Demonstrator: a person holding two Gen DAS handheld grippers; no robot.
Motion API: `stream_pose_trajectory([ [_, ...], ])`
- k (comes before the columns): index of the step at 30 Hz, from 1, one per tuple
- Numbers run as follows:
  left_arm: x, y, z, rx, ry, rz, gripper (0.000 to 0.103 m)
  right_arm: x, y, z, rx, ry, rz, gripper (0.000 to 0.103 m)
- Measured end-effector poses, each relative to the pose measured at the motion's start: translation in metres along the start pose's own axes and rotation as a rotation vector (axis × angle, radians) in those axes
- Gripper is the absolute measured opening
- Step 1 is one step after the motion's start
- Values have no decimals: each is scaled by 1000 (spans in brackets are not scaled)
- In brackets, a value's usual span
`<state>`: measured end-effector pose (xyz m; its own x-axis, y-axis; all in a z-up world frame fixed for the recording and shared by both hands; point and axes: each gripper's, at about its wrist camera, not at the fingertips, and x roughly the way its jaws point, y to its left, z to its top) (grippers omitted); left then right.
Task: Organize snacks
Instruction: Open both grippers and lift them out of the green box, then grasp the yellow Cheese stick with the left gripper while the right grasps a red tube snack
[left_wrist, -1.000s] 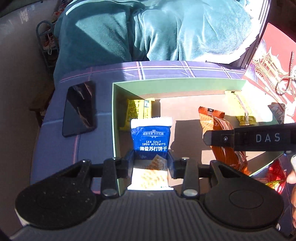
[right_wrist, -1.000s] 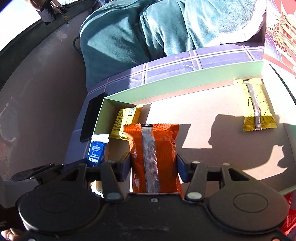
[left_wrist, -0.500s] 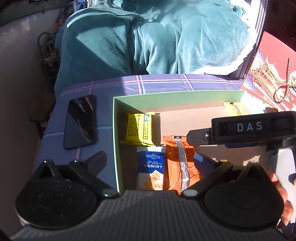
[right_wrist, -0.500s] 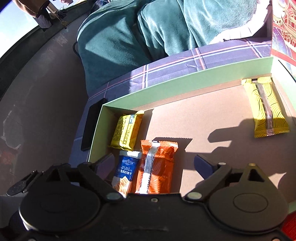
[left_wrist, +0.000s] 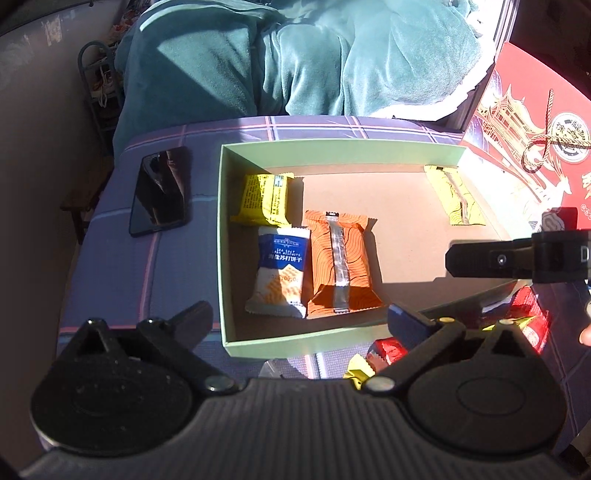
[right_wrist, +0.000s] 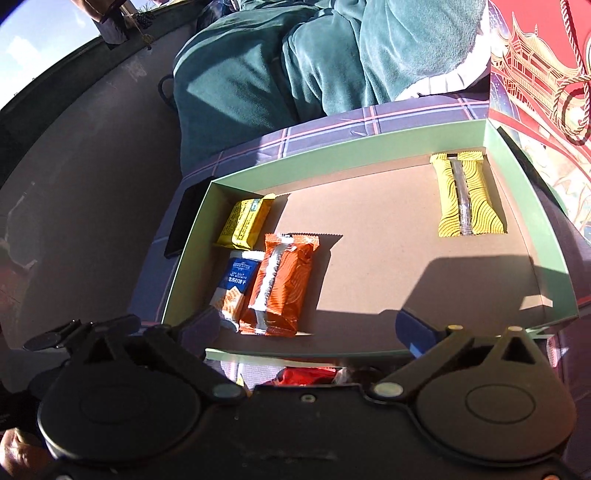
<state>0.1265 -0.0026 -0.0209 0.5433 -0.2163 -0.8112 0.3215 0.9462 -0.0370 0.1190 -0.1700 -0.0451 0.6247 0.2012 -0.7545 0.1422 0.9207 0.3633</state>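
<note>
I see the biscuit packet and a wafer bar side by side in the box, phone lying outside its left wall

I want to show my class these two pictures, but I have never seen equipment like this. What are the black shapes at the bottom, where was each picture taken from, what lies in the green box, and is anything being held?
There is no robot here. A person holds a two-finger gripper in each hand, and each gripper carries a wide-angle camera looking along its fingers.

One picture looks out over the left gripper, the other over the right gripper. Both have just opened and hold nothing.

In the green box lie a blue biscuit pack, an orange snack touching it, a yellow packet behind them, and a yellow bar in the far right corner. A phone lies on the checked cloth beside the box. More wrapped snacks wait outside it.
</note>
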Motion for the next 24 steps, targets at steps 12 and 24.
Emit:
stream_pose_trajectory([
  [12, 1, 3, -68, -16, 114, -23, 103, -14, -6, -67, -73, 119, 56, 103],
  [24, 17, -2, -84, 29, 150, -89, 87, -5, -5, -79, -179, 169, 44, 75],
])
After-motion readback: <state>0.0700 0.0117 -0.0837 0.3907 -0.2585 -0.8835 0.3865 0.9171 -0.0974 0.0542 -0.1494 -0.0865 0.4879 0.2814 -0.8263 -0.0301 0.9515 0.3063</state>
